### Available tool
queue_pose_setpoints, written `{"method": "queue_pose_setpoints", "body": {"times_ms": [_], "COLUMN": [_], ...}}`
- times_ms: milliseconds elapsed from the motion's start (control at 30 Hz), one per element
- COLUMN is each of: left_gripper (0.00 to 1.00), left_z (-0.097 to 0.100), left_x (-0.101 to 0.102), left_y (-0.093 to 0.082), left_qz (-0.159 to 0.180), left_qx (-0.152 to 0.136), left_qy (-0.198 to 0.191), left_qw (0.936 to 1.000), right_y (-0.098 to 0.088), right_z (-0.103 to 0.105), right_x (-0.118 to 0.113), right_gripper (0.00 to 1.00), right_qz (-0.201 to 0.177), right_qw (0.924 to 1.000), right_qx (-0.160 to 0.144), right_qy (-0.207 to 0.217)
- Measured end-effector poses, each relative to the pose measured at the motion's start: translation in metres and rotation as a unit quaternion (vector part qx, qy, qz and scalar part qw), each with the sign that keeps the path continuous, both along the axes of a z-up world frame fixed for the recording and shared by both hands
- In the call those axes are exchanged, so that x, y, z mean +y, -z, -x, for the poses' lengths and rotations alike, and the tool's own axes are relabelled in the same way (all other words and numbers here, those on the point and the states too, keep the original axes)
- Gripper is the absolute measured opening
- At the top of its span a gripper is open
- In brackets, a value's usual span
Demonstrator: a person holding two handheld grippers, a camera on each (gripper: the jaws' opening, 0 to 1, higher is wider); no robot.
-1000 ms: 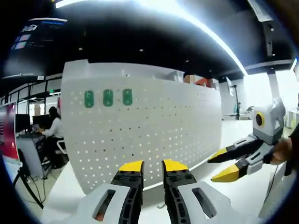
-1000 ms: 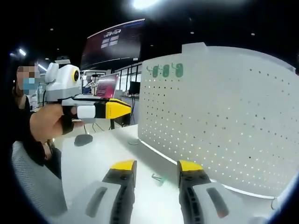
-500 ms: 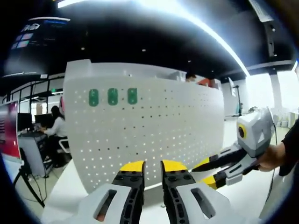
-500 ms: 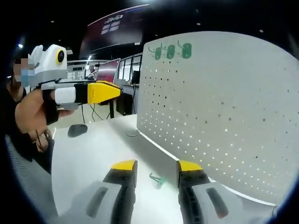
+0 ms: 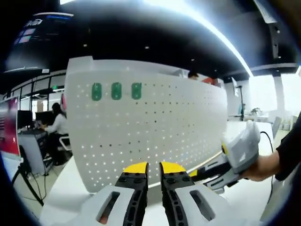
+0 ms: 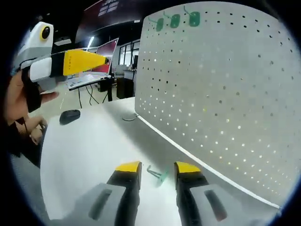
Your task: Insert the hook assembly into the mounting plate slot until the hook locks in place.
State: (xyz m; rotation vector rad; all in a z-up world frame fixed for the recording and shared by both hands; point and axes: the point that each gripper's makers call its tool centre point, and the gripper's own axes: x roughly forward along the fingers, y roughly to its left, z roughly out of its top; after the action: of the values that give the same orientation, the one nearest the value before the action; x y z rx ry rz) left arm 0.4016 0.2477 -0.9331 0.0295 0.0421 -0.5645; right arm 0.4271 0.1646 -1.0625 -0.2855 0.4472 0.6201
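Note:
The white perforated mounting plate [image 5: 155, 127] stands upright on the table, with three green hook pieces [image 5: 116, 91] fixed near its top left. A small green hook assembly [image 6: 159, 174] with a bent wire lies on the table in front of the plate [image 6: 225, 84]. My right gripper [image 6: 157, 168] is open, low over the table, one jaw on each side of the hook without touching it. In the left gripper view that same gripper [image 5: 207, 174] shows at lower right, held by a hand. My left gripper [image 5: 154, 168] is shut on nothing, held up facing the plate; the right gripper view has it [image 6: 96, 60] at upper left.
The white table [image 6: 84, 150] runs left from the plate, with a dark mouse [image 6: 69, 116] and a cable loop [image 6: 128, 117] on it. A seated person [image 5: 56, 125] works at a desk far left, near a tripod [image 5: 26, 183].
My right gripper has dropped toward the table and come closer to the loose hook, which now lies between its jaws. My left gripper's jaws have drawn slightly together.

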Motion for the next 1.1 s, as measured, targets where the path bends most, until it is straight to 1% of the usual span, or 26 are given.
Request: {"method": "queue_pose_setpoints", "body": {"times_ms": [33,100,200,400,500,867,1100], "left_gripper": [0.08,0.07,0.05,0.02,0.01,0.01,0.01], "left_z": [0.000,-0.001,0.000,0.000,0.000,-0.002,-0.002], "left_x": [0.000,0.000,0.000,-0.001,-0.001,0.001,0.000], "left_y": [0.000,0.002,0.003,0.005,0.006,0.008,0.010], "left_qz": [0.000,-0.001,-0.002,-0.005,-0.005,-0.004,-0.007], "left_qx": [0.000,0.002,0.004,0.005,0.007,0.011,0.014], "left_qy": [0.001,0.001,0.003,0.005,0.007,0.005,0.007], "left_qw": [1.0000,1.0000,1.0000,1.0000,0.9999,0.9999,0.9999], "right_y": [0.005,0.010,0.017,0.027,0.034,0.050,0.054], "right_z": [-0.002,-0.005,-0.006,-0.013,-0.017,-0.023,-0.026], "right_x": [0.000,0.000,0.003,0.005,0.004,0.003,0.002], "right_gripper": [0.25,0.23,0.22,0.19,0.18,0.14,0.10], "right_qz": [0.006,0.013,0.012,0.024,0.033,0.053,0.058], "right_qw": [1.0000,0.9999,0.9997,0.9992,0.9983,0.9964,0.9959], "right_qx": [0.007,0.011,0.020,0.031,0.047,0.063,0.068], "right_qy": [0.001,0.002,0.001,0.002,0.011,0.016,0.017]}}
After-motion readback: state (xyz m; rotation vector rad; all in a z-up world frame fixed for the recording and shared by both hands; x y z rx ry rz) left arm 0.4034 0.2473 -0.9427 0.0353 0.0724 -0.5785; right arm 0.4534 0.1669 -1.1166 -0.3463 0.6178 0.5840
